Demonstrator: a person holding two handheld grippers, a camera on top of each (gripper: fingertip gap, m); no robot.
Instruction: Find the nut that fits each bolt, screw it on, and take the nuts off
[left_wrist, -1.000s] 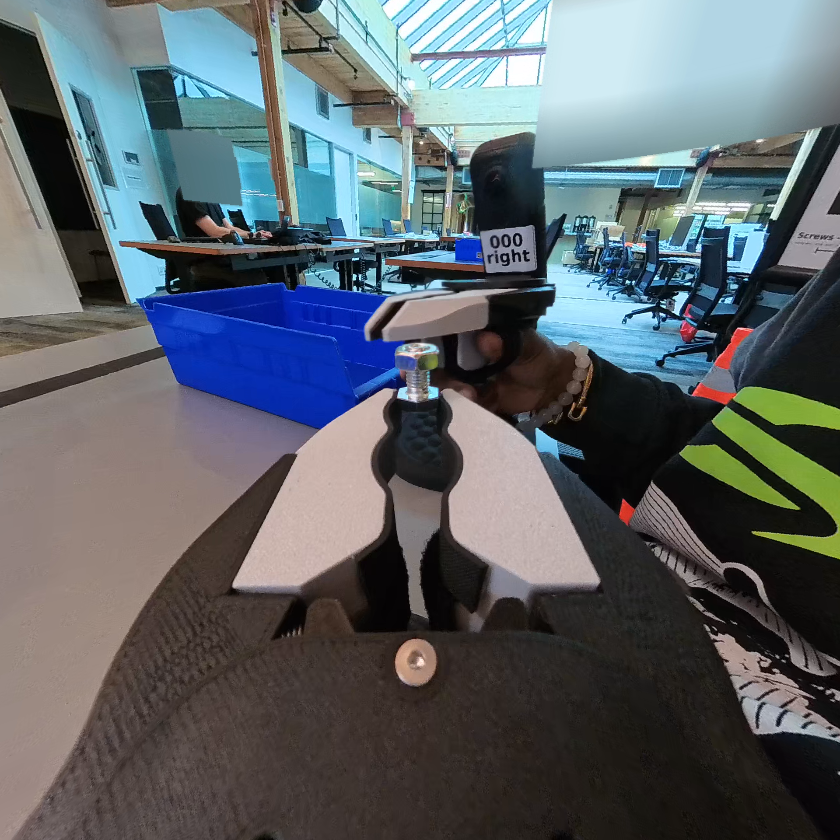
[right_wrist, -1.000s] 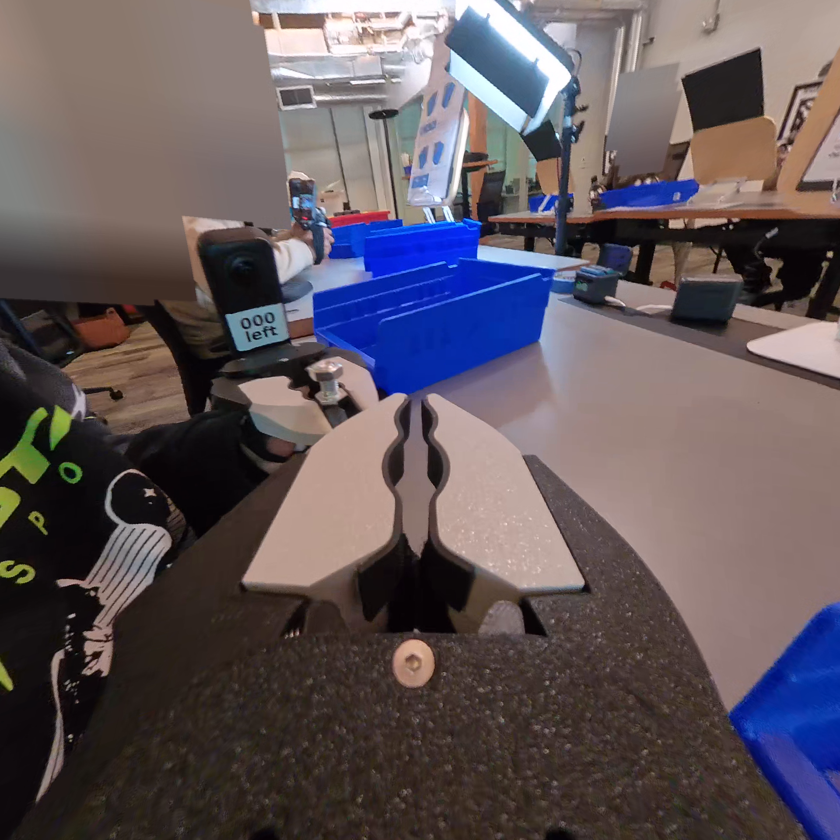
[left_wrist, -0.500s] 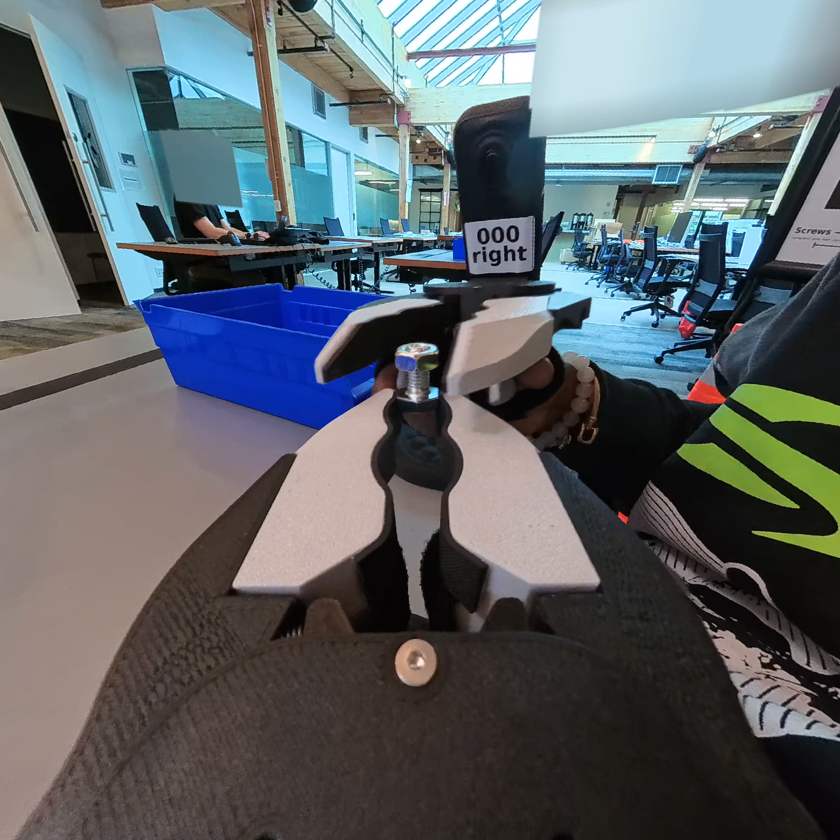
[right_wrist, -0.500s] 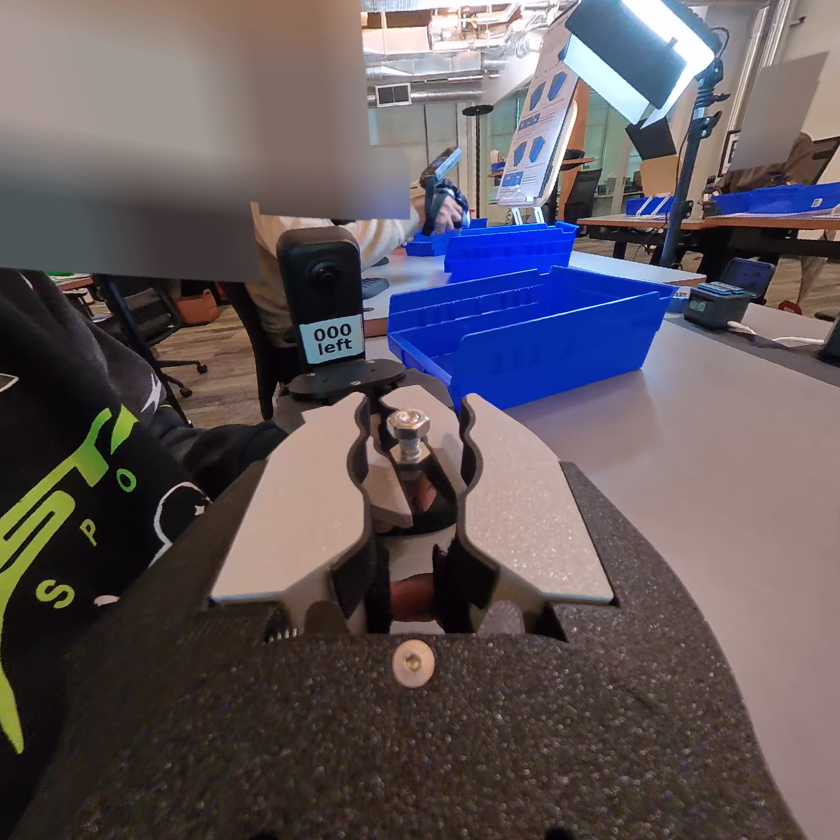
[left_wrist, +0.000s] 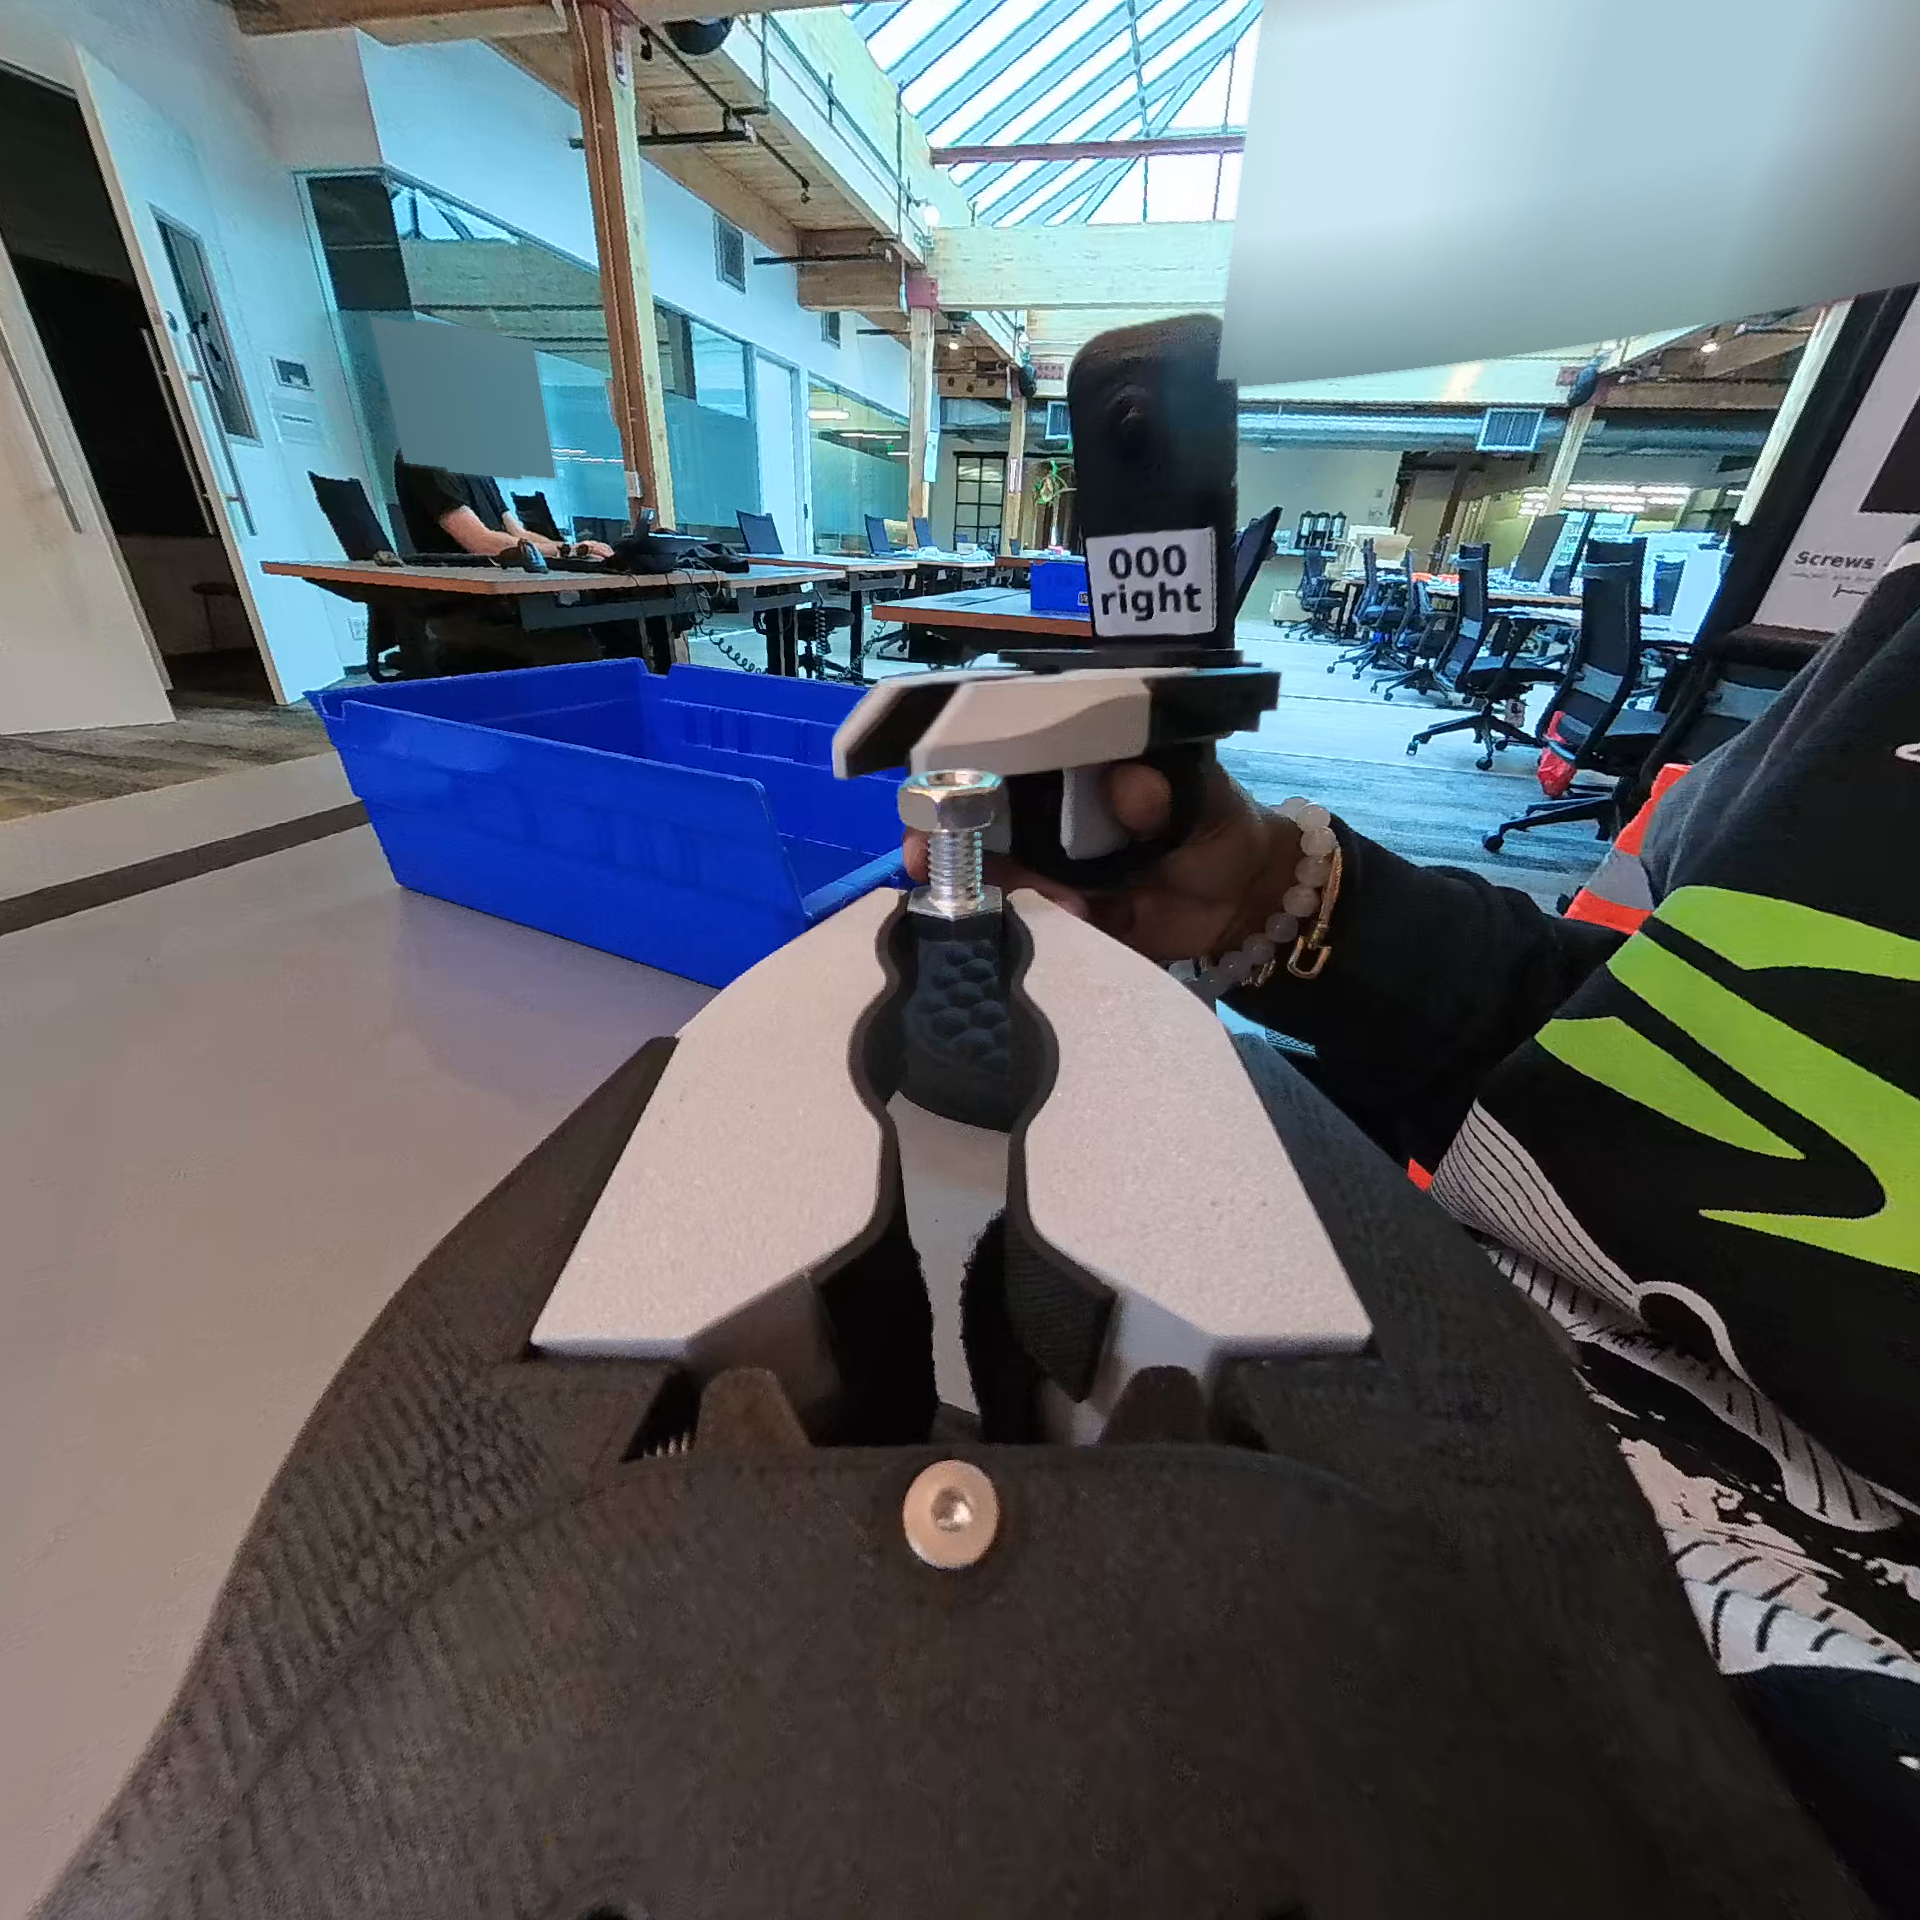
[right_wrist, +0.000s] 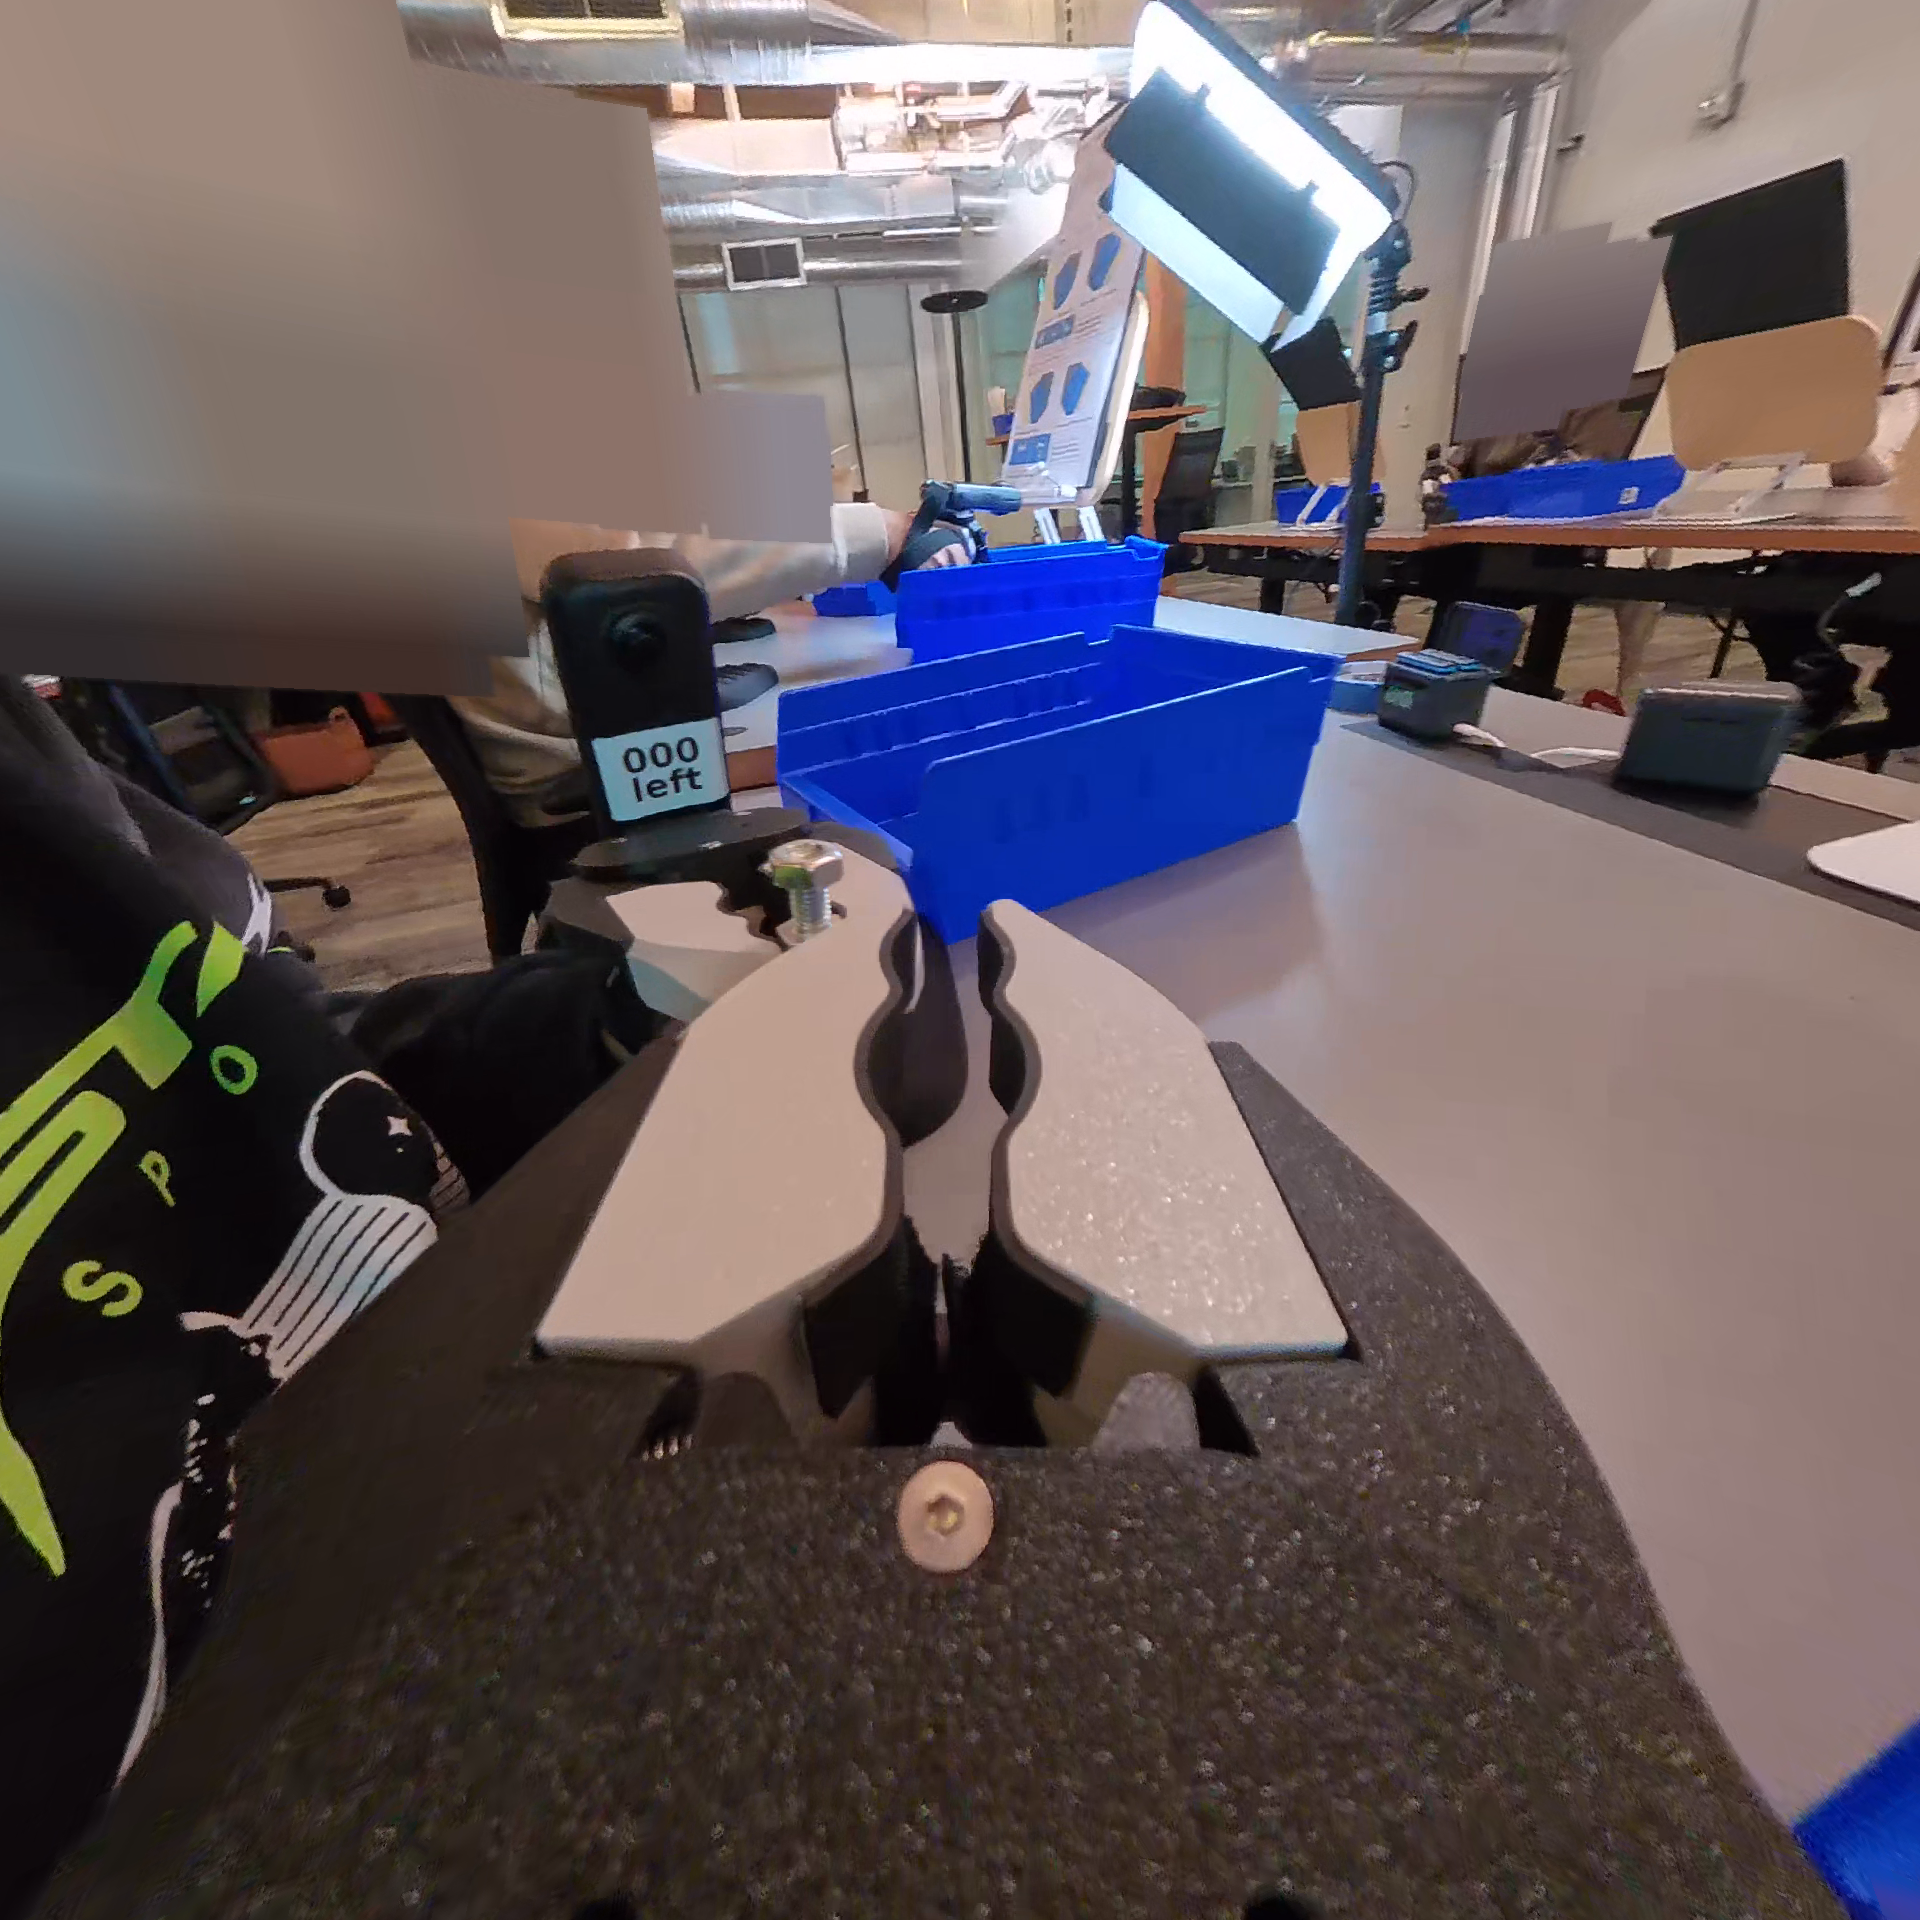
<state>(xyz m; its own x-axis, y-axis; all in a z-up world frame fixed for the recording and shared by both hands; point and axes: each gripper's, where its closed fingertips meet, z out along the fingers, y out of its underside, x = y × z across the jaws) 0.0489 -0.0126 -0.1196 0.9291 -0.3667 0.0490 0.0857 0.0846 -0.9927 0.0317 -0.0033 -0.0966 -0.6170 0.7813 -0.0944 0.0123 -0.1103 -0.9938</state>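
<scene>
Left wrist view: left gripper (left_wrist: 951, 914) sits centre frame, its fingers (left_wrist: 790, 1039) pinching a silver nut (left_wrist: 953, 905) at the tips, w/ a silver bolt (left_wrist: 951, 836) standing upright out of the nut, hex head on top, threads showing between head & nut. Right gripper (left_wrist: 894, 732) is just above and behind the bolt head, centre of frame, turned side-on; its fingers look nearly together w/ nothing seen between them. The person's hand (left_wrist: 1174, 883) grips its handle, bead bracelet on the wrist. Blue bin (left_wrist: 582, 810) rests on the grey tabletop (left_wrist: 260, 1091) at mid left, behind the bolt. Right wrist view: right gripper (right_wrist: 951, 925) in centre frame, fingers (right_wrist: 1101, 1101) a narrow slit apart, bare, pointing toward the blue bin (right_wrist: 1091, 821) in the upper middle. The bolt (right_wrist: 805, 888) & left gripper (right_wrist: 800, 925) show left of centre, just beside the right gripper's left fingertip, not between its fingers. Grey tabletop (right_wrist: 1507, 1091) fills the right side.
</scene>
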